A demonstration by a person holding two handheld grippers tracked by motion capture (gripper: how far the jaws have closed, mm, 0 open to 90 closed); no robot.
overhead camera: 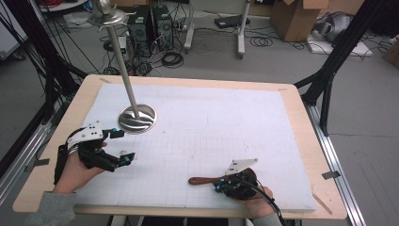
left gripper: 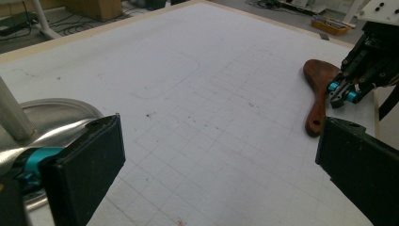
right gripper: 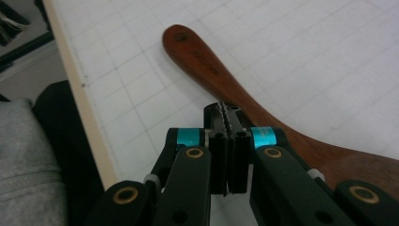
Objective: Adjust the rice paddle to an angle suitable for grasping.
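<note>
While the wooden spatula (right gripper: 263, 110) lies flat on the white mat (overhead camera: 202, 127), far from the steel stand (overhead camera: 136, 117), right gripper (right gripper: 227, 113) sits over its handle, jaws pressed together, gripping nothing; left gripper (overhead camera: 120, 146) rests just beside the stand's base, jaws wide, empty

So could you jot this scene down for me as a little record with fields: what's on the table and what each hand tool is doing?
surface: white gridded mat on a wooden table
wooden spatula: lies flat near the front edge, handle end pointing left
metal stand: round base on the mat, tall pole rising from it
left gripper: jaws wide open, nothing between them, beside the stand's base
right gripper: jaws shut together just above the spatula, not clamping it
</note>
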